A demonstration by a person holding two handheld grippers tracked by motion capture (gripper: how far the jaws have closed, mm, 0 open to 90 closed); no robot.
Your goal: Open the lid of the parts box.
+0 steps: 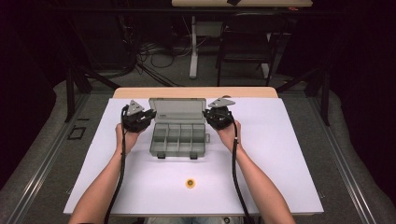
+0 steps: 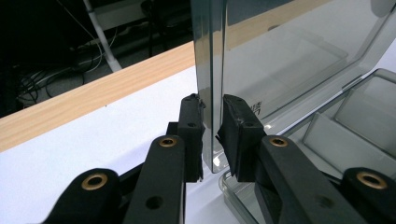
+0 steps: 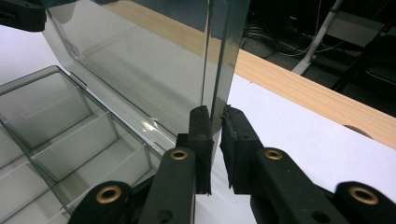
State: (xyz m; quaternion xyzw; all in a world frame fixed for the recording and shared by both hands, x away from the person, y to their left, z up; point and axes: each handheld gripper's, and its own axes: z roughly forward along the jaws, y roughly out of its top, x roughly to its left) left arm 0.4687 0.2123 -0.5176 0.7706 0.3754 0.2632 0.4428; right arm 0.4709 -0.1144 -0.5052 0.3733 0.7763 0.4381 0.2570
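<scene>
Grippers on both sides here, and each one is pinching an edge of the same lid. The left gripper (image 1: 150, 115) has its jaws nearly together on the left side wall of the clear lid (image 1: 178, 110), and in the left gripper view you can see that edge standing upright between the two black pads (image 2: 238, 135), both pressed against the plastic. Same deal on the other side: the right gripper (image 1: 206, 113) is clamped narrow on the lid's right edge, with the smoky plastic sandwiched between its pads (image 3: 201, 135) in the right gripper view.

The thing itself is a grey see-through organizer box (image 1: 179, 140), sitting toward the far middle of the white table mat (image 1: 289, 154). The lid is swung up and stands roughly upright at the back, hinged to the tray. The tray lies flat in front of it, split into compartments by dividers; they look empty from what I can make out. Two little latches stick out on the tray's near edge.

Each hand is right beside the box, left hand (image 1: 128, 135) just off the tray's left side, right hand (image 1: 229, 133) just off its right, with a cable trailing back along each forearm.

Closer to the person, well apart from the box, a small yellow round object (image 1: 189, 183) lies on the mat. Too small to say what it is. A strip of wooden tabletop (image 1: 196, 92) shows past the mat's far edge.
</scene>
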